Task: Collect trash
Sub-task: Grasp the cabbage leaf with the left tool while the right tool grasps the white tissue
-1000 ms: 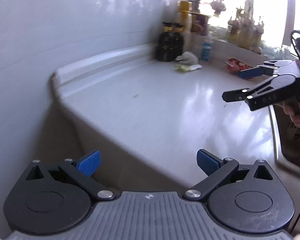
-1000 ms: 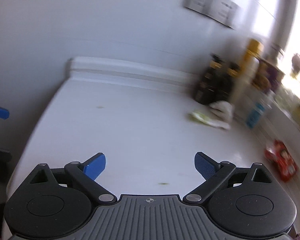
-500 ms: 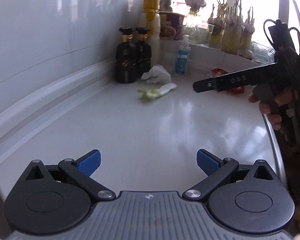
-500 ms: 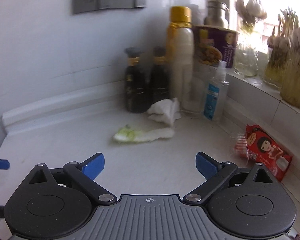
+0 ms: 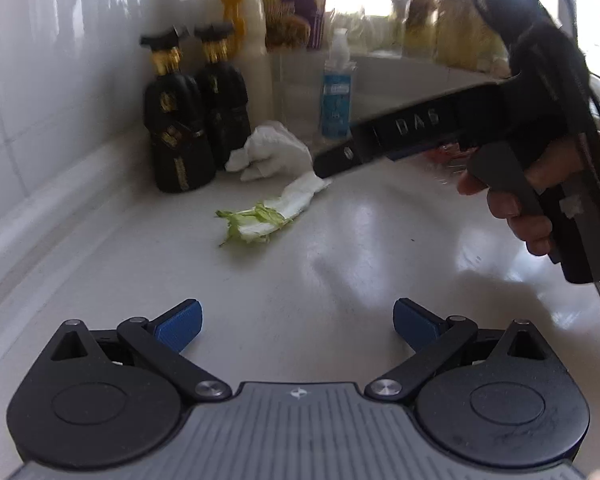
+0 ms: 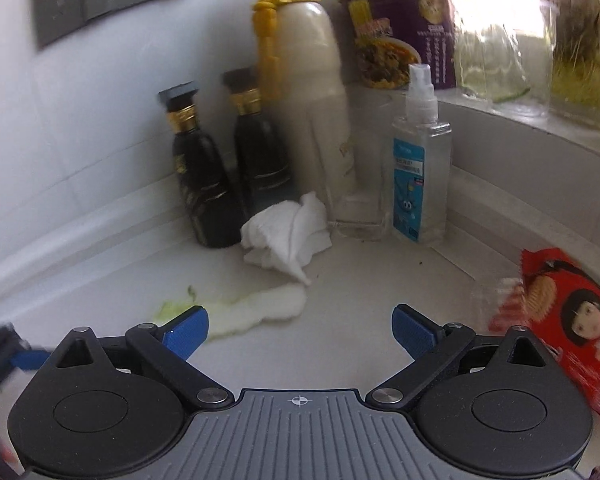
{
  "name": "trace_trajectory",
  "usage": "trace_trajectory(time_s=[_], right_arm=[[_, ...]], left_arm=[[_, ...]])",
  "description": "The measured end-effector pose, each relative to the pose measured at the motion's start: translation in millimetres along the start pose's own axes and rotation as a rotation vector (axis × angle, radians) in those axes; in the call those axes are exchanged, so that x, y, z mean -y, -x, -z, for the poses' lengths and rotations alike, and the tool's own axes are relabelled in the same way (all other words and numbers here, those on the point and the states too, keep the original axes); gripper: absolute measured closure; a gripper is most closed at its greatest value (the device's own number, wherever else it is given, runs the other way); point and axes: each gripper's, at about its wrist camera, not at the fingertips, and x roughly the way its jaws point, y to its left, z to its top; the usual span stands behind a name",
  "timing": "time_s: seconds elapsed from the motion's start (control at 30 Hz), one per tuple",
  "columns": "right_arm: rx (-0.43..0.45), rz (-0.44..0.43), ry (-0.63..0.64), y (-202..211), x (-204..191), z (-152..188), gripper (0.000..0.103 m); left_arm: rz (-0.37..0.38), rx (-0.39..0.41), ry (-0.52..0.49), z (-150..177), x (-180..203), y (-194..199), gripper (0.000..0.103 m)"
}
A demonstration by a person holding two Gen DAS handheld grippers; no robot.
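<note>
Just short of the two dark bottles (image 6: 228, 168), the crumpled tissue (image 6: 286, 234) lies ahead of the right tool (image 6: 300, 332), spread empty, nearer than the released left tool (image 5: 298, 326).

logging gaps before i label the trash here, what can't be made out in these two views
- Red snack wrapper: right wrist view, its lower end runs behind the right claw; left wrist view, mostly hidden by that claw.
- Windowsill jars: both views, blurred and washed out by glare.
- Vegetable scrap: right wrist view, left end hidden behind a finger pad.
</note>
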Motion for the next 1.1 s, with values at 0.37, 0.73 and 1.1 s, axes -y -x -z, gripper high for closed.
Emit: trace_trajectory(time_s=[0.37,0.73,1.1], right_arm=[[-0.018,0.036,0.017,-43.9,-1.5,-19.3,0.009],[-0.002,0.066,0.03,-55.5,-3.0,-18.9,0.064],[0.023,0.043,0.0,-47.8,-3.3,-15.2,0.094]], left_arm=[[0.06,0.007,-0.035,-28.3,1.6,-35.4,0.01],[0.025,0.039,-0.001,-28.9,-10.5,-36.5,0.044],[0.031,0.066,0.087,-26.0,-28.8,-33.3,0.09]])
